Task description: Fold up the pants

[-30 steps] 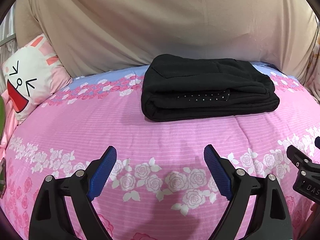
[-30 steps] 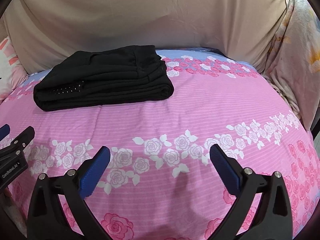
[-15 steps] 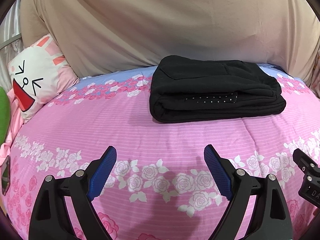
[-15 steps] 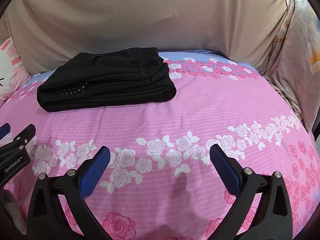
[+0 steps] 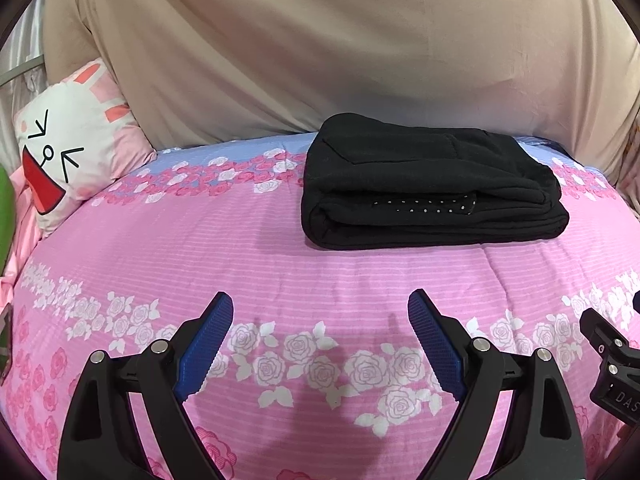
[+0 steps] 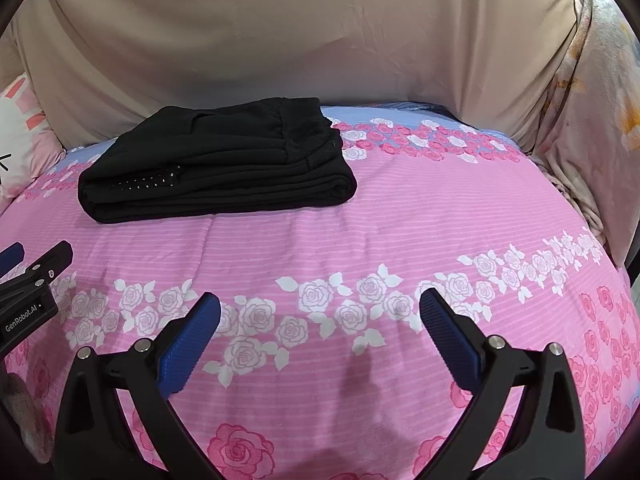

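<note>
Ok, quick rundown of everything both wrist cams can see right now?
folded pants: one, black, stacked bundle at the far side of the bed, a strip of small pale dots along its near edge
bedspread: one, pink with white and pink roses, blue band at the far edge, covering the bed
bunny cushion: one, white and pink, far left of the bed
draped cloth: one, beige, behind the bed
floral fabric: one, pale with orange blooms, right edge of the bed
left gripper: one, black with blue pads, jaws open and empty, over the near bedspread
right gripper: one, same build, jaws open and empty
</note>
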`<action>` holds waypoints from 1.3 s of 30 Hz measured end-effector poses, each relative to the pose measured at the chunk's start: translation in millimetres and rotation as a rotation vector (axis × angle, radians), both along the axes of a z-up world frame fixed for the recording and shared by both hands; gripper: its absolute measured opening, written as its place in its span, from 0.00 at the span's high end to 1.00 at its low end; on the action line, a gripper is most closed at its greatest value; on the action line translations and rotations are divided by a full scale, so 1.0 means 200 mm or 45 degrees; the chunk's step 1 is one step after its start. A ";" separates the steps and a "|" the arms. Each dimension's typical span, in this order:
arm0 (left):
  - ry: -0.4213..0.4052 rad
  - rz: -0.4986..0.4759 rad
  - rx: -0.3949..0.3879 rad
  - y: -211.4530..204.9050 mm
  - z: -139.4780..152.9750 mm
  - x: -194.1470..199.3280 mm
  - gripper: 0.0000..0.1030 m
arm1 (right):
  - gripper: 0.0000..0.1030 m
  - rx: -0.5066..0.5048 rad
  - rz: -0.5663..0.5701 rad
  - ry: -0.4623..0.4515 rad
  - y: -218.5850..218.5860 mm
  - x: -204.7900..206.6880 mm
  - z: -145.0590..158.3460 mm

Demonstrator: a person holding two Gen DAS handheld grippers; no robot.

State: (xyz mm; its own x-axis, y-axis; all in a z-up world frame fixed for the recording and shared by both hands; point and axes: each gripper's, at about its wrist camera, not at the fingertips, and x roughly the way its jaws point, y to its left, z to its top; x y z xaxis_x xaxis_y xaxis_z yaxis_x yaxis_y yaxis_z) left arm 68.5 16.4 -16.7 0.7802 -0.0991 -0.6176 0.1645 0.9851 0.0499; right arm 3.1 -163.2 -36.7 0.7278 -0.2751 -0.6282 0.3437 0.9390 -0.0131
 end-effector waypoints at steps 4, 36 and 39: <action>-0.003 0.005 -0.003 0.01 0.00 0.00 0.16 | 0.05 0.001 -0.001 -0.002 0.00 0.00 0.00; 0.013 0.031 0.022 -0.02 0.00 0.00 0.15 | 0.05 0.005 0.009 -0.013 0.02 0.01 0.01; 0.014 0.019 0.043 -0.04 0.00 0.00 0.15 | 0.05 0.005 0.007 -0.014 0.02 0.01 0.01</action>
State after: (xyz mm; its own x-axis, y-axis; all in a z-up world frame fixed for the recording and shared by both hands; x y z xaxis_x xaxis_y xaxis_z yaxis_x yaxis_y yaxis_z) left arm 68.5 8.8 -17.1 0.7748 -0.0665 -0.6287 0.1507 0.9852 0.0815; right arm 5.6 -158.3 -34.2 0.7359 -0.2689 -0.6214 0.3388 0.9408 -0.0058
